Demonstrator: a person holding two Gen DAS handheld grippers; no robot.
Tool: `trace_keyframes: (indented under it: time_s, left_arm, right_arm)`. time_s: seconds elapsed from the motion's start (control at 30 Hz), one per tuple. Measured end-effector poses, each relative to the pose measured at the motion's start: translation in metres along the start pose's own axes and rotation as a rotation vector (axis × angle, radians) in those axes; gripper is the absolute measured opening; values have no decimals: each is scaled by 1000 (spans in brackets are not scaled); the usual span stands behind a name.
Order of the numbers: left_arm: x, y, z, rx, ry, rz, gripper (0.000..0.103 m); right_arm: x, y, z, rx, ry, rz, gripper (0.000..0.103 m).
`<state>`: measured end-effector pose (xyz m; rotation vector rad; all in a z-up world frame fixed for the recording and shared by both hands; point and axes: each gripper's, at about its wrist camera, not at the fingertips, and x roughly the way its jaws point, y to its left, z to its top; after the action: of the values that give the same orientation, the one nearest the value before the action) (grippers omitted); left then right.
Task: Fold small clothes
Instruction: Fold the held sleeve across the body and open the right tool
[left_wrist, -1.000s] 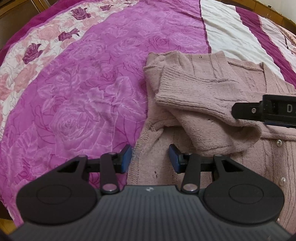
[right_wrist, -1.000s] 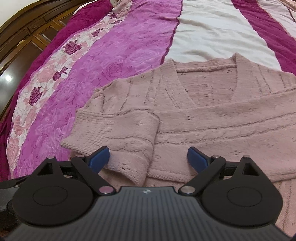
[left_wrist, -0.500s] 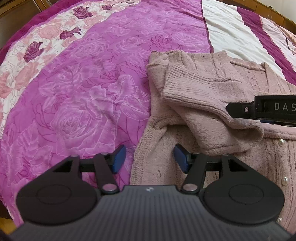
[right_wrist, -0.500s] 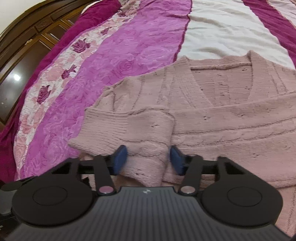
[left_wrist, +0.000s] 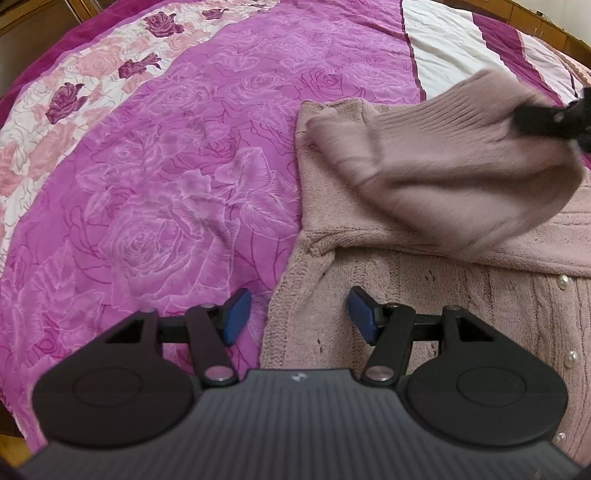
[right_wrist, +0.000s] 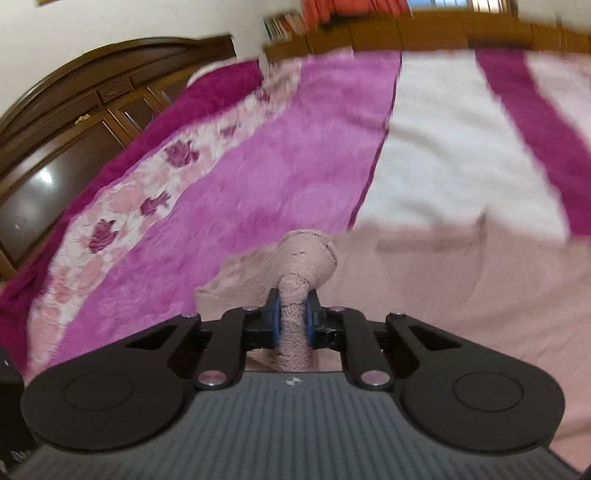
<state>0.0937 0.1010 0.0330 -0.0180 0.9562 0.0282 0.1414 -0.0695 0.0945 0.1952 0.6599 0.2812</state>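
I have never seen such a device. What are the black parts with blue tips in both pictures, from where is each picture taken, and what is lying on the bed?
The black parts are two hand-held grippers; a person carries one in each hand. Each has a camera looking forward along its two blue-tipped fingers, so each picture is one gripper's own view.

On the bedspread, purple with roses, lies a pink knitted cardigan with pearl buttons.

In the left view, the left gripper is open above the cardigan's edge and holds nothing. In the right view, the right gripper is closing on the cardigan's sleeve, which is pinched between its pads. The left view also shows that sleeve raised above the cardigan. The right view is blurred.
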Motion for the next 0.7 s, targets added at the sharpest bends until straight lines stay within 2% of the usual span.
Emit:
trace_keyframes:
  time_s: [0.1, 0.23, 0.33, 0.47, 0.6, 0.7]
  left_arm:
    - [1, -1, 0, 3, 0, 3, 61]
    - [2, -1, 0, 3, 0, 5, 61]
    - [1, -1, 0, 4, -1, 2, 61]
    - [2, 1, 0, 3, 0, -6, 62]
    - [2, 2, 1, -1, 2, -6, 62]
    - [3, 1, 0, 3, 1, -4, 62]
  right_arm:
    - [-4, -5, -2, -51, -15, -56, 14]
    - [15, -24, -20, -51, 68, -115, 14]
    - [31, -39, -39, -45, 110, -195, 14]
    - [29, -48, -47, -9, 73, -211, 14]
    - [7, -36, -35, -55, -46, -216, 14]
    - [-9, -29, -26, -109, -137, -263, 14]
